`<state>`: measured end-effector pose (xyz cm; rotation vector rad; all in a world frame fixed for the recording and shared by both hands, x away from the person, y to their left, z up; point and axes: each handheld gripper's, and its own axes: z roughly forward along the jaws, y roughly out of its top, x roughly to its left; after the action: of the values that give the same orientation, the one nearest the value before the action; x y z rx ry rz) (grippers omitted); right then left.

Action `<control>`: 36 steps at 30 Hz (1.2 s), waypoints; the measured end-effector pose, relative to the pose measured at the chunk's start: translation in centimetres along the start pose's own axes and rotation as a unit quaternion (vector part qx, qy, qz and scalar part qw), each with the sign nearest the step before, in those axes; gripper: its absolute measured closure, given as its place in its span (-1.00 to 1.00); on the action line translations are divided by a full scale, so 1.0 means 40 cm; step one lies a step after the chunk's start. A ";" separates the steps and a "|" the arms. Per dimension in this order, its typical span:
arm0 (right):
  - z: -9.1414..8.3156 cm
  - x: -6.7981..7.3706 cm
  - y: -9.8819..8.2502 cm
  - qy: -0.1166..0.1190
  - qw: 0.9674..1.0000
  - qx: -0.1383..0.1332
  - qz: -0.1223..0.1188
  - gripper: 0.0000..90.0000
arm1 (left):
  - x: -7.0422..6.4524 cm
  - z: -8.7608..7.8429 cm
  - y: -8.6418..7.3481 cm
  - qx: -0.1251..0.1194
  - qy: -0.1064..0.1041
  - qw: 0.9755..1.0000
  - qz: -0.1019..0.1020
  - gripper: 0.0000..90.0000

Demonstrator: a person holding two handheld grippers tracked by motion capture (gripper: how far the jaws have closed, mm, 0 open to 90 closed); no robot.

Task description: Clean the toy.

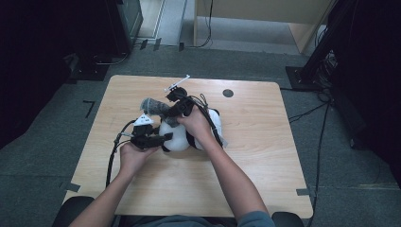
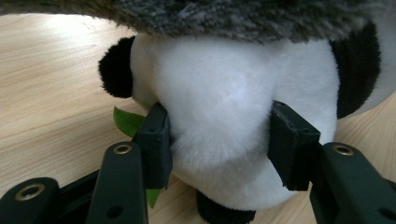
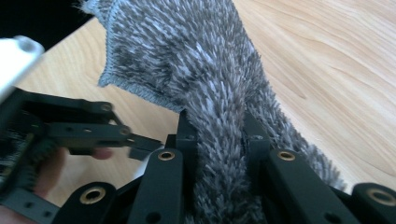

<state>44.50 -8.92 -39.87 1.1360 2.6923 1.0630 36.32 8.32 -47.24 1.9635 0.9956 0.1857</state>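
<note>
A black-and-white panda plush lies in the middle of the wooden table. My left gripper comes at it from the left. In the left gripper view the left gripper has both pads pressed into the panda's white head, and a green leaf pokes out beside the left pad. A grey furry cloth is draped over the top of the panda. My right gripper is shut on that grey furry cloth, bunching it between its jaws.
A small black round hole sits in the table's far side. Cables trail from both grippers across the table. Dark equipment stands and cables surround the table on the floor. Bare wood lies to the right and front of the panda.
</note>
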 end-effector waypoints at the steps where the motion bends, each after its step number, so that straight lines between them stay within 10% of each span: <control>1: -0.003 -0.007 -0.003 -0.001 1.000 0.000 0.005 0.69 | 0.001 0.000 0.000 0.001 0.000 1.000 -0.001 0.08; 11: -0.050 -0.083 -0.040 -0.056 0.998 0.022 0.019 0.69 | 0.005 0.002 0.000 0.002 -0.004 1.000 -0.010 0.09; 36: -0.182 -0.222 -0.135 -0.081 0.994 -0.020 0.071 0.71 | 0.002 0.004 -0.001 0.002 0.000 1.000 -0.008 0.09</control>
<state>45.63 -21.57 -39.54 1.3593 2.4869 0.9894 36.42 8.29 -47.37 1.9581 1.0133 0.1750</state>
